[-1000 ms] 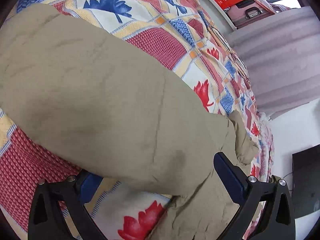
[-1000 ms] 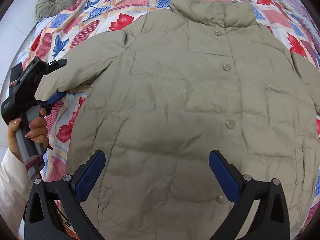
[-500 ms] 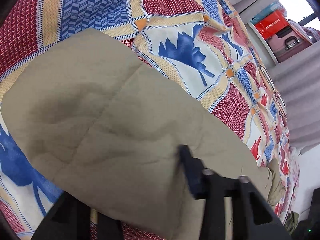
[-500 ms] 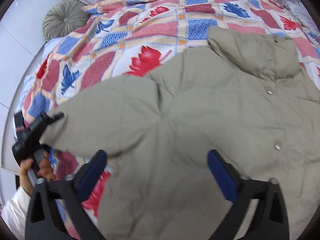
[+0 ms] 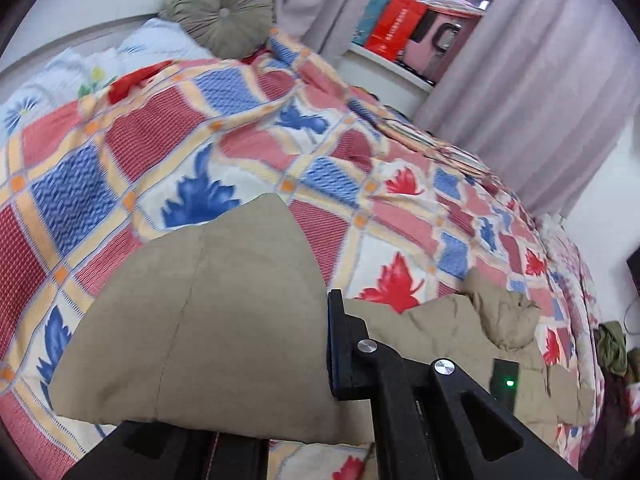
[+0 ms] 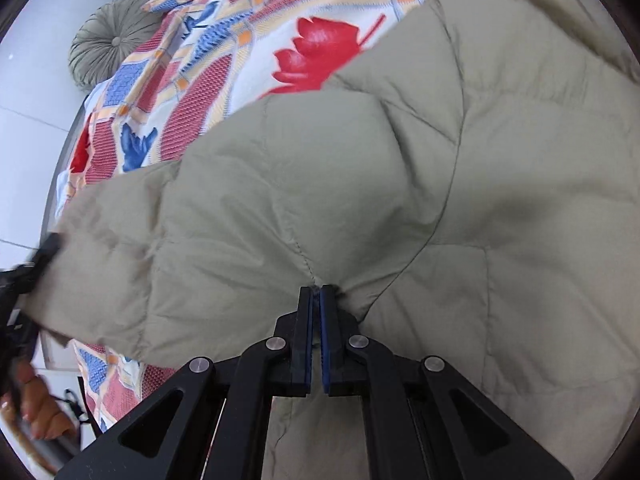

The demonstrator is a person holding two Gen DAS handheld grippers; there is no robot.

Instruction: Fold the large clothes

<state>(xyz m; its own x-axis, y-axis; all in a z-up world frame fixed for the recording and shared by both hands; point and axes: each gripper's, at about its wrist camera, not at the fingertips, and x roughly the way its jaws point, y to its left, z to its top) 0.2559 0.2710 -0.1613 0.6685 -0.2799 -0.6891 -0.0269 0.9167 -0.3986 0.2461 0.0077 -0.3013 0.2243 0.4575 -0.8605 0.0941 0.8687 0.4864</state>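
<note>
A khaki quilted jacket (image 6: 460, 200) lies spread on a patchwork bedspread (image 6: 208, 80). My right gripper (image 6: 317, 292) is shut on a pinch of the jacket fabric where the sleeve meets the body. In the left wrist view the sleeve end (image 5: 208, 320) drapes over my left gripper (image 5: 312, 360), which is shut on it; only one black finger shows, the other is hidden under the cloth. The left gripper also shows blurred in the right wrist view (image 6: 44, 252) at the sleeve's cuff, with the person's hand (image 6: 36, 412) below. The jacket collar (image 5: 500, 316) lies crumpled farther off.
The bedspread (image 5: 360, 184) covers the whole bed. A round green cushion (image 5: 220, 4) and a white pillow (image 5: 60, 76) sit at the head. A windowsill with a red box (image 5: 394, 26) and curtains (image 5: 532, 68) lie beyond. Dark clothes (image 5: 612, 348) lie at the far right.
My right gripper has moved in to the sleeve seam and shut on the fabric. My left gripper has shut on the sleeve end and lifted it.
</note>
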